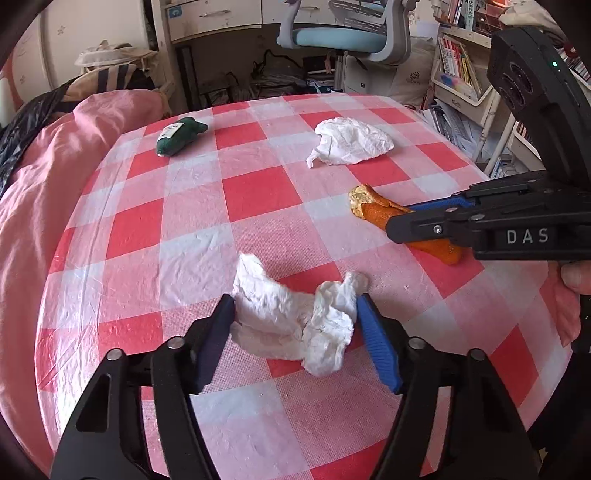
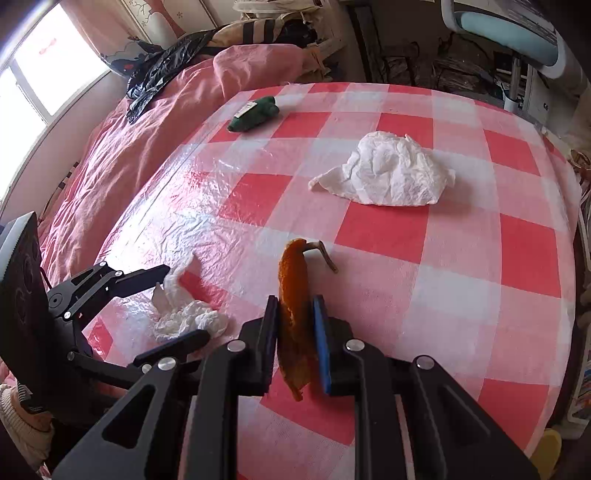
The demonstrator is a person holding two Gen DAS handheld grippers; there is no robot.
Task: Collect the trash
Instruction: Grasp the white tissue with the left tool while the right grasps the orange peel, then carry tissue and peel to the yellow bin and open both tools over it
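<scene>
My left gripper [image 1: 295, 308] has its jaws around a crumpled white tissue [image 1: 295, 321] on the checked tablecloth [image 1: 184, 229]; the pads touch both sides of it. It also shows in the right wrist view [image 2: 184, 317]. My right gripper [image 2: 295, 314] is shut on an orange peel [image 2: 293, 295] that stands on edge between the pads. The peel also shows in the left wrist view [image 1: 373, 210]. A second white tissue [image 1: 351, 142] [image 2: 388, 173] and a green wrapper [image 1: 179, 134] [image 2: 255, 112] lie farther back.
A pink blanket [image 1: 44, 177] lies left of the table with a black plastic bag [image 2: 159, 70] on it. A blue desk chair [image 1: 343, 33] and bookshelves [image 1: 458, 70] stand behind the table.
</scene>
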